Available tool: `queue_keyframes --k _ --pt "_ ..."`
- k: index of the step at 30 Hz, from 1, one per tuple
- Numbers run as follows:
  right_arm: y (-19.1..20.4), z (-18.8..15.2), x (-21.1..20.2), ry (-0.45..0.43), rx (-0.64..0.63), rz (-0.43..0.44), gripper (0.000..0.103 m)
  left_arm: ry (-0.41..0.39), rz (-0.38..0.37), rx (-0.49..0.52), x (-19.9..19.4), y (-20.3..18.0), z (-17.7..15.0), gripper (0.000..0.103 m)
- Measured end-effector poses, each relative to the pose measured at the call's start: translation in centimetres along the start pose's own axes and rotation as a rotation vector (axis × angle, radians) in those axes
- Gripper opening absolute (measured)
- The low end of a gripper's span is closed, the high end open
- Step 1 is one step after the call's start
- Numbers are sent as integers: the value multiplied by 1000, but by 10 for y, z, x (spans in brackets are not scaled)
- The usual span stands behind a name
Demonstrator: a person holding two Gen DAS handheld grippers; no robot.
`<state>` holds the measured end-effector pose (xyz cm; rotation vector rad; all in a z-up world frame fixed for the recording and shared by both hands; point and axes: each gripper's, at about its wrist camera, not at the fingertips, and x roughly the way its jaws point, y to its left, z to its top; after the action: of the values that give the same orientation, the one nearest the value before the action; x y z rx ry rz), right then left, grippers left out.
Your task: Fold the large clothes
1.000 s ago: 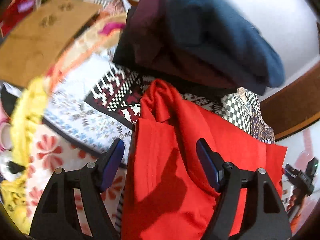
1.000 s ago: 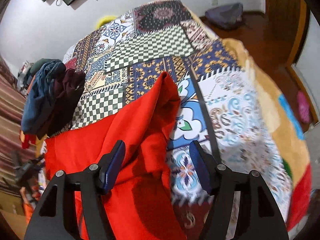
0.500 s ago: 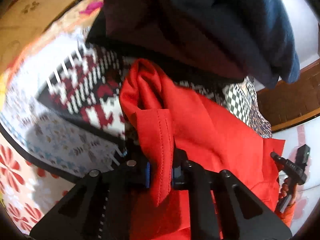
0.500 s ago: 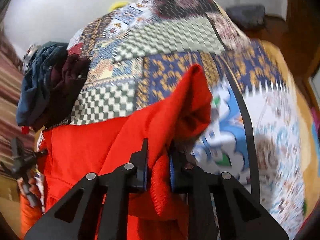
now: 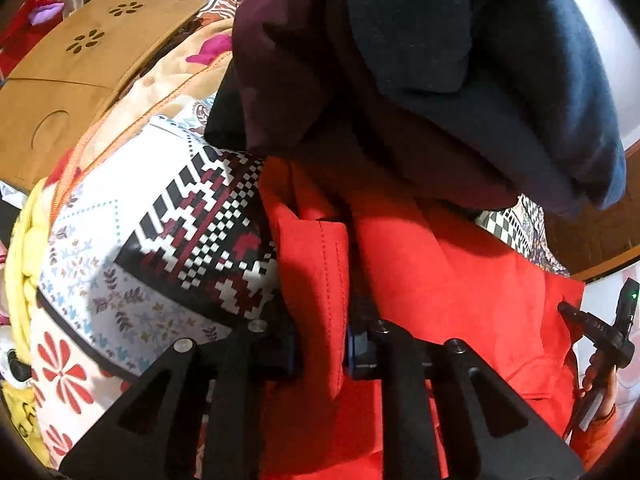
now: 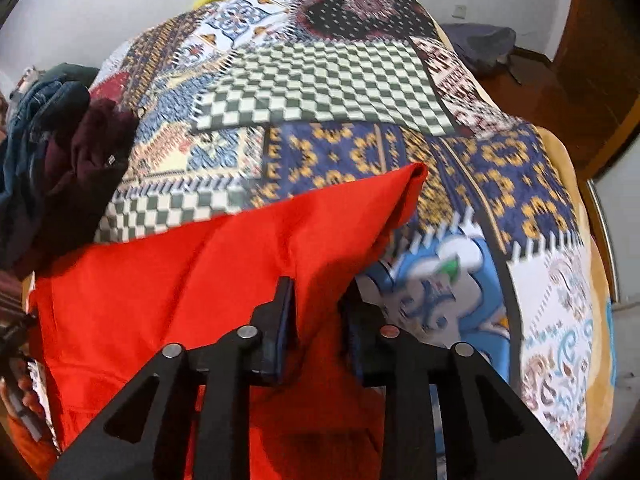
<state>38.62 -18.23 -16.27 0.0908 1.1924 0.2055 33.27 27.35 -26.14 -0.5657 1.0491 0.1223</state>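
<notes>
A large red garment point(image 5: 472, 296) lies on a patchwork bedspread point(image 6: 328, 80). My left gripper point(image 5: 320, 346) is shut on a hemmed edge of the red garment and holds it up close under a pile of dark clothes. My right gripper point(image 6: 318, 316) is shut on another edge of the red garment point(image 6: 168, 280), which stretches taut to the left across the bed.
A pile of maroon and dark blue clothes point(image 5: 420, 80) sits just ahead of the left gripper and also shows in the right wrist view point(image 6: 56, 152). A tan perforated board point(image 5: 80, 68) lies at the far left. The other hand-held gripper point(image 5: 608, 344) shows at the right edge. Wooden floor point(image 6: 568, 92) lies beyond the bed.
Both grippers have gone from open to shut on edges of the red garment. They have since lifted it and pulled it forward, closer to the dark clothes pile.
</notes>
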Motion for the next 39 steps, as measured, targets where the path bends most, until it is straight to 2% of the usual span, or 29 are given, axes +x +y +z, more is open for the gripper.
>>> queue_keyframes --k 6,9,11,15,18,20,23,26,31,36,39 --pt "-2 -19 -58 -89 -83 -1 24 -12 95 103 -25 -10 -17 23" --pt "0 -29 -87 -145 -127 -18 34 -35 131 163 -49 -17 -30 23" --pt "0 -40 -107 -191 -151 -30 46 -52 141 192 -64 -20 -37 23" --pt "-4 -62 -133 -228 -188 -18 52 -96 155 239 -97 -27 -51 24" --pt "-8 -80 -141 -223 -194 -9 63 -109 163 260 -116 -26 -62 34" --pt "-13 -94 -144 -223 -195 -8 64 -121 168 268 -130 -23 -73 45" --pt "-21 -112 -143 -199 -185 7 64 -125 176 275 -146 -15 -92 50" --pt "-28 -131 -138 -167 -162 21 64 -100 186 268 -150 -4 -111 56" --pt "-37 -154 -122 -107 -121 43 64 1 167 227 -142 18 -147 57" --pt "-46 -169 -112 -71 -93 49 64 88 130 164 -129 36 -180 57" --pt "-50 -178 -110 -70 -82 53 66 128 71 149 -123 40 -197 57"
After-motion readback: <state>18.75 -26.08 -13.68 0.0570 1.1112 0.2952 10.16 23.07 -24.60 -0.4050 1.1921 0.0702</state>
